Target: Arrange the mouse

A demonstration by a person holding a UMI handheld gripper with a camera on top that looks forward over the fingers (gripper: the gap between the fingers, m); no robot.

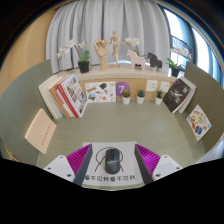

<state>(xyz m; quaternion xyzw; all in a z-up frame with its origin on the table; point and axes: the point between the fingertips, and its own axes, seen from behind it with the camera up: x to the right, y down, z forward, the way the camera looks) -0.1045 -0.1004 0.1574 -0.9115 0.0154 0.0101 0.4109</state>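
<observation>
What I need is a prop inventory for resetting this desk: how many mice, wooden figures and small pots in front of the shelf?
mouse: 1, standing between the fingers of the open gripper
wooden figure: 1
small pots: 2
Total: 4

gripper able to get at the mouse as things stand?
Probably yes. The mouse already sits between the gripper jaws, resting on a white card on the table, with a gap at each side. Nothing lies between the pink pads and the mouse.
</observation>
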